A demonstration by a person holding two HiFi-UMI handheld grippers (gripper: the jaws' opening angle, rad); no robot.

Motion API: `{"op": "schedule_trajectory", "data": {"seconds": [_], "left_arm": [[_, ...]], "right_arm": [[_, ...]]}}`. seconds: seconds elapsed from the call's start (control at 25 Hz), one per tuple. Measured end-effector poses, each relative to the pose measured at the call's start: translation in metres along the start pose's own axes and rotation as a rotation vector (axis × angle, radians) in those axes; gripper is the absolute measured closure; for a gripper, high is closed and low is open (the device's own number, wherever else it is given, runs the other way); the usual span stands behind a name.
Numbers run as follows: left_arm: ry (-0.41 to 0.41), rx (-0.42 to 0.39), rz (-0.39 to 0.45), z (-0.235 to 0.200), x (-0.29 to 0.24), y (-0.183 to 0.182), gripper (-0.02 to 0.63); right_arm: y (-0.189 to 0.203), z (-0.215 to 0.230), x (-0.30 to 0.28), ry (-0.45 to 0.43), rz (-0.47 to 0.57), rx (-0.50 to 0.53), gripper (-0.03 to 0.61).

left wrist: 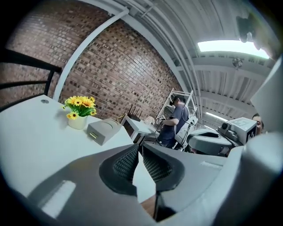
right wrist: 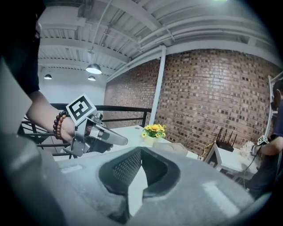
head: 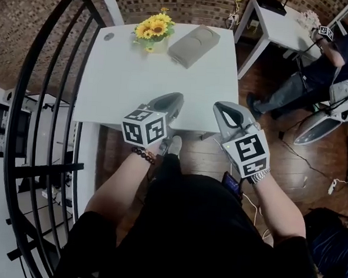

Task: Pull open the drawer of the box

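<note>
A grey box [head: 194,44] lies at the far side of the white table [head: 124,85], beside a pot of sunflowers [head: 154,29]. In the left gripper view the box [left wrist: 102,130] shows its drawer front with a small pale handle, and the drawer sits closed. My left gripper [head: 175,98] and right gripper [head: 220,106] hover side by side over the table's near edge, well short of the box. Both are shut with nothing between the jaws. The right gripper view shows the left gripper [right wrist: 124,141] to its left and part of the box [right wrist: 175,148] behind its own jaws.
A black curved railing [head: 41,98] runs along the left. A second white table [head: 281,27] with a router stands at the back right, and a person [head: 320,62] sits beside it. Cables lie on the wooden floor [head: 290,166] at the right.
</note>
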State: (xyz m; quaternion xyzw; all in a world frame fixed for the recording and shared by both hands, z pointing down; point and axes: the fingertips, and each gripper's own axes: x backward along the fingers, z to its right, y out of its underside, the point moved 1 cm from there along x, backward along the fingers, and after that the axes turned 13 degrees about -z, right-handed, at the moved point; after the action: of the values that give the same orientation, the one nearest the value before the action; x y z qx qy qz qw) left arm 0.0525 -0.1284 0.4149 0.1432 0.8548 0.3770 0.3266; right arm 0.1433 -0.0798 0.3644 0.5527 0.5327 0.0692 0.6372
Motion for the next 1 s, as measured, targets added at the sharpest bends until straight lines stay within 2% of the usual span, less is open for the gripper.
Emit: {"op": "schedule_trajectory", "data": {"seconds": [0.2, 0.4, 0.52, 0.8, 1.0], "left_arm": [[0.023, 0.116, -0.046, -0.064, -0.049, -0.027, 0.568], [0.024, 0.221, -0.121, -0.125, -0.088, -0.035, 0.565], [-0.005, 0.273, -0.153, -0.159, -0.109, -0.036, 0.56], [0.056, 0.485, -0.172, -0.203, -0.156, -0.033, 0.543], [0.081, 0.581, -0.176, -0.219, -0.177, -0.028, 0.518]], "right_arm": [[-0.015, 0.033, -0.066, -0.023, -0.073, -0.023, 0.586], [-0.027, 0.048, -0.132, -0.056, -0.124, -0.058, 0.586], [-0.028, 0.056, -0.166, -0.075, -0.161, -0.078, 0.552], [-0.031, 0.073, -0.236, -0.101, -0.225, -0.08, 0.548], [-0.025, 0.084, -0.27, -0.112, -0.269, -0.086, 0.546]]}}
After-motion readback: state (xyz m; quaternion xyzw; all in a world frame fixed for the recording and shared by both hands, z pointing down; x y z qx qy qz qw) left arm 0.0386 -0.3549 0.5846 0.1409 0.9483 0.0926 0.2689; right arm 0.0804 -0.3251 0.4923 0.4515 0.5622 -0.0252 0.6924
